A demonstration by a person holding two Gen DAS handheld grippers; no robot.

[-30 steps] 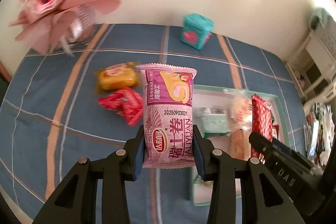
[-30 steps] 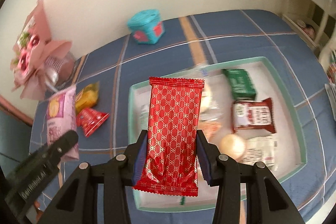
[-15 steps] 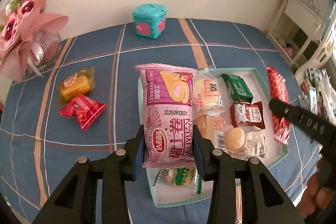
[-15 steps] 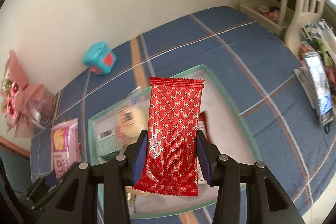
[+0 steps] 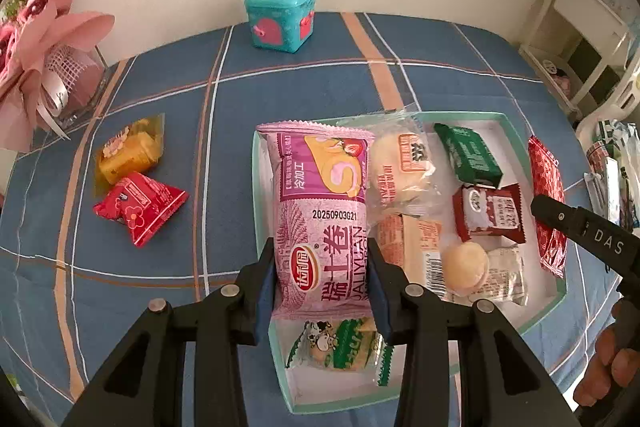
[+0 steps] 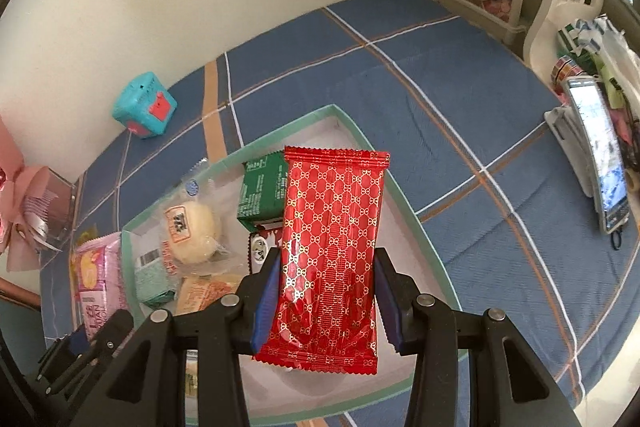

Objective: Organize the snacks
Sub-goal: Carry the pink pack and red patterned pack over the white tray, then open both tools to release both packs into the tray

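Both grippers have swung in over the tray (image 5: 516,143) since a second ago, when the left one hung above bare cloth beside the yellow snack (image 5: 128,151) and red pouch (image 5: 140,207). From the left: the left gripper (image 5: 322,287) is clamped on the pink roll pack (image 5: 320,215) over the tray's left edge; the right gripper (image 6: 326,297) is clamped on the red pack (image 6: 330,259) above the tray's right half. To place well, I would lower each pack over a bare patch, the pink along the left wall and the red near the right wall, then let go low so neither lands on the bun (image 5: 400,167). Only the left view shows the two snacks left outside on the cloth and the green-and-white packet (image 5: 340,347) at the tray's near end; only the right view shows the phone (image 6: 600,163) at the table's right edge.
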